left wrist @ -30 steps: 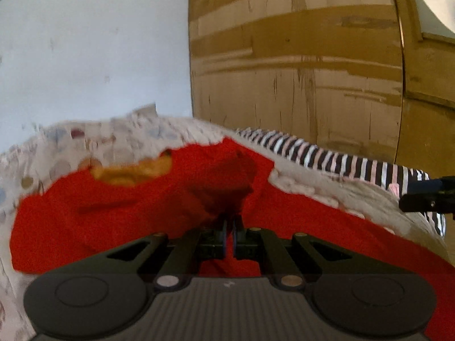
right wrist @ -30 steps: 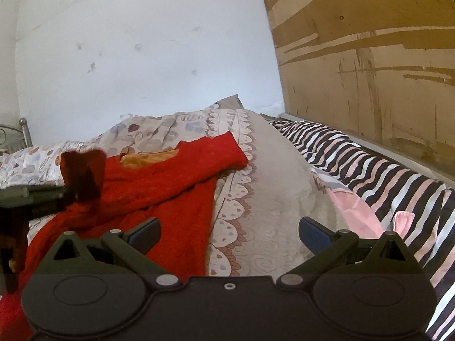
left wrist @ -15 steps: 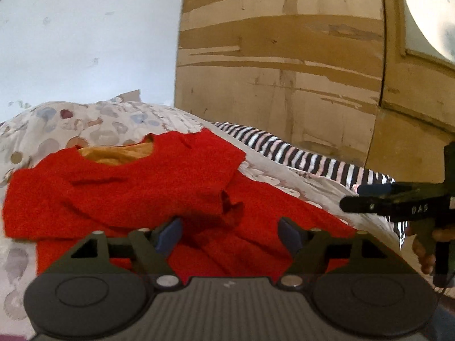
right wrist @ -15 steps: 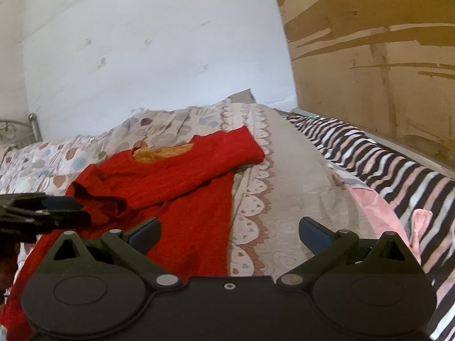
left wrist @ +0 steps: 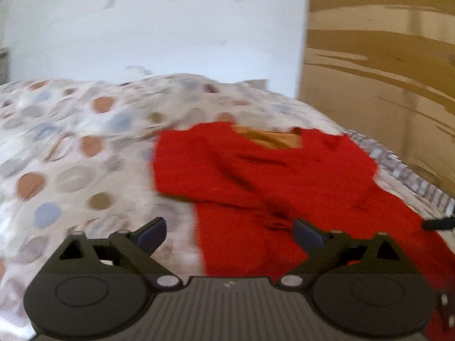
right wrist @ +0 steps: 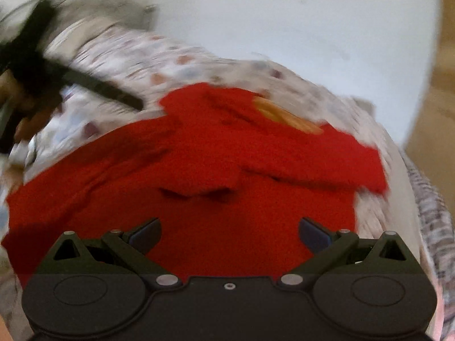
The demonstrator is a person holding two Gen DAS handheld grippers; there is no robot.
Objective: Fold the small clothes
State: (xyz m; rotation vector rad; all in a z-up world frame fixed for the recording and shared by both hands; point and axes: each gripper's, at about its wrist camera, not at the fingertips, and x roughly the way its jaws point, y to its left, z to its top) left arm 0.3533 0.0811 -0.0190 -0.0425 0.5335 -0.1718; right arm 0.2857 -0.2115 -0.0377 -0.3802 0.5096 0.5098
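A small red sweater [left wrist: 284, 187] with an orange lining at the neck lies on the bed, one sleeve folded across its chest; it also shows in the right wrist view [right wrist: 216, 176]. My left gripper [left wrist: 229, 231] is open and empty, over the sweater's left edge. My right gripper [right wrist: 229, 230] is open and empty, over the sweater's lower body. The left gripper shows as a blurred dark shape [right wrist: 85, 82] at the upper left in the right wrist view. Both views are motion-blurred.
The sweater lies on a bedspread with coloured dots [left wrist: 71, 170]. A striped cloth [left wrist: 412, 179] lies along the bed's right side. A white wall [left wrist: 159, 28] stands behind and a brown wooden panel [left wrist: 384, 56] to the right.
My left gripper opened and let go of the red sleeve, which now lies folded on the sweater. Both grippers have swung left; the right one now sits over the sweater.
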